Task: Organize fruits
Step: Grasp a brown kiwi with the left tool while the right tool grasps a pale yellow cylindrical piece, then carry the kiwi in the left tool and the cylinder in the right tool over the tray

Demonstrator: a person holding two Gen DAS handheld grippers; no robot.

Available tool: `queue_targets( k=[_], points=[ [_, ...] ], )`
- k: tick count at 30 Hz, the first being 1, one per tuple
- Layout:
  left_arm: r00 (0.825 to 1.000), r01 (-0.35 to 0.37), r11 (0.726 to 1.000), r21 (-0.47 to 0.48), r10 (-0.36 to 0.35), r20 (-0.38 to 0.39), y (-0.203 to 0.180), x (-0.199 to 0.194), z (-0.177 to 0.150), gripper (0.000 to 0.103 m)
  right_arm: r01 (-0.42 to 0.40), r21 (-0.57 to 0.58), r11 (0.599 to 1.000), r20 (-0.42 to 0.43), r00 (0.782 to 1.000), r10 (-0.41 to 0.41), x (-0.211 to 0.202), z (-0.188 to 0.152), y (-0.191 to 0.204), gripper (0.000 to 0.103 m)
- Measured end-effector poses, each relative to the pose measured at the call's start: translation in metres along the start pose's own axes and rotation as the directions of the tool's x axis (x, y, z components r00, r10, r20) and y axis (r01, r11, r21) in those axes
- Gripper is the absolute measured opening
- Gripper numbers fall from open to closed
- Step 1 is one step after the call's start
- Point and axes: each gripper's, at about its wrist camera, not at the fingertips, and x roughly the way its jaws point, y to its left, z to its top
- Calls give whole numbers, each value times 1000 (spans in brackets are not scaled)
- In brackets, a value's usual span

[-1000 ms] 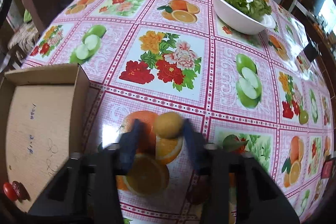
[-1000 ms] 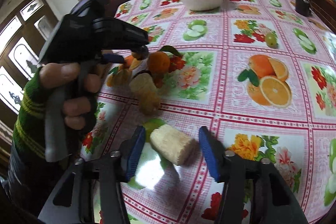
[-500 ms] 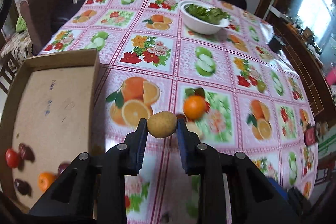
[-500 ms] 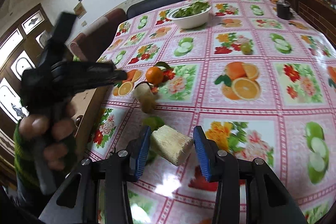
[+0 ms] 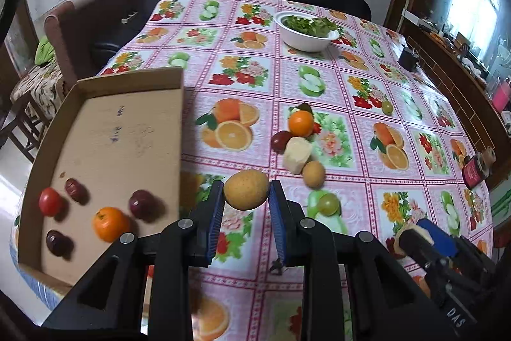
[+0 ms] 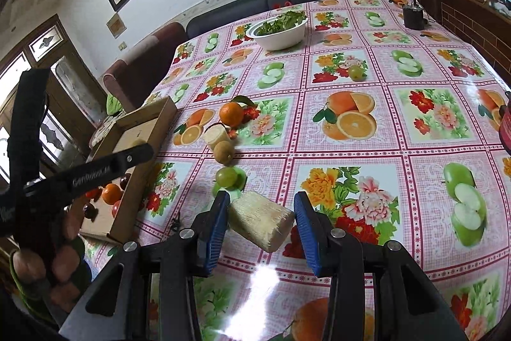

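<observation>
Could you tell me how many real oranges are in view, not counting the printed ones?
2. One orange lies in the cardboard box. The other orange sits on the tablecloth beside the dark red fruit. Others may be hidden behind the fingers.

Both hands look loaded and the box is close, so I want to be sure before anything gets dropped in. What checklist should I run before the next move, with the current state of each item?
1. Left gripper holding the yellow-brown round fruit between both jaws: ok.
2. Right gripper holding the pale cut sugarcane piece: it sits skewed, and contact with the right-hand jaw cannot be confirmed: cannot tell.
3. Left gripper over the cardboard box: not ok, it is beside the box wall.
4. Free floor space in the box: ok, the far half is bare.
5. Fruit left on the table: not ok, several remain.
</observation>
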Motion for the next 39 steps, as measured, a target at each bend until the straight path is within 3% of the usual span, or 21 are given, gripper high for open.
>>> queue_targets(
  k=[17, 39],
  points=[
    [998, -39, 999, -31, 40, 57, 29, -25, -14, 25, -47, -37, 998, 3, 999, 47, 1, 1, 36, 42],
    [987, -117, 988, -99, 126, 95, 72, -38, -13, 26, -178, -80, 981, -3, 984, 178, 19, 23, 91, 42]
  ],
)
